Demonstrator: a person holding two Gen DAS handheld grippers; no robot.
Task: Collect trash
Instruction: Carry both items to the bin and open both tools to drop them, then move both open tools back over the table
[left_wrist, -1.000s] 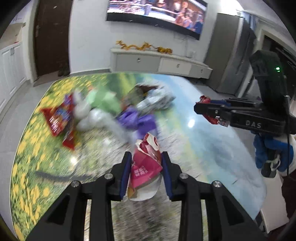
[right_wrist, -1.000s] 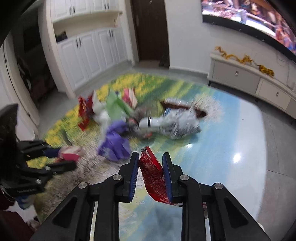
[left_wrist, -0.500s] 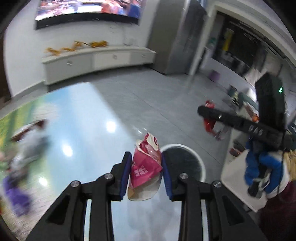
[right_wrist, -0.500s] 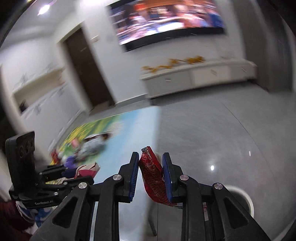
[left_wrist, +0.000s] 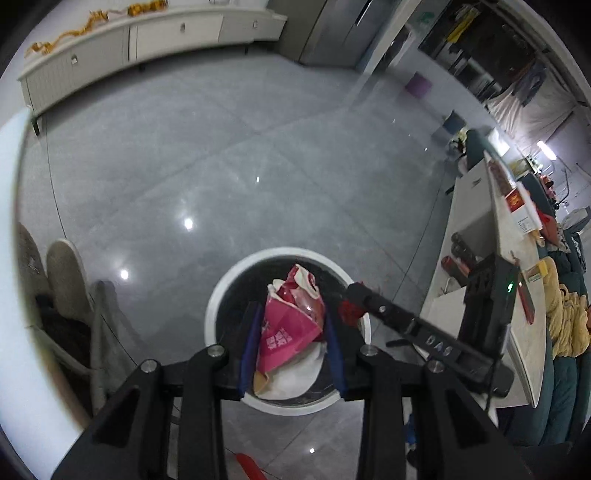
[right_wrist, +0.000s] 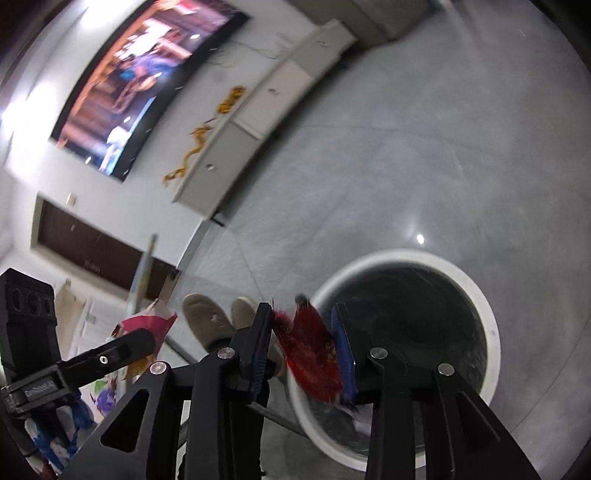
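Hovering right over the bin (left_wrist: 218, 295) with both loads, white rim and black liner showing directly below. Left gripper (left_wrist: 291, 343) clamping a pink snack bag (left_wrist: 288, 325) between its blue pads, bag standing crumpled and upright, already lined up with the opening so letting go should probably drop it straight in. Right gripper (right_wrist: 301, 350) holding a red wrapper (right_wrist: 314, 354), but looking a lot looser here: jaws noticeably parted around it and the wrapper blurred, so possibly releasing already, hard telling for sure. Sitting more over the near rim of the bin (right_wrist: 487, 332) than dead centre, so maybe risking a miss onto the floor.

Some white paper-ish stuff lying in the bottom of the bin under the pink bag, can't make out what.

Standing on glossy grey floor tiles (left_wrist: 221, 147), ceiling lights reflecting off them. Long white TV cabinet (left_wrist: 147, 33) running along the far wall with some gold decoration on top, big TV (right_wrist: 140, 74) playing above it. Beige slippers (right_wrist: 210, 321) poking into the right view. White counter (left_wrist: 495, 258) cluttered with boxes off to the side.
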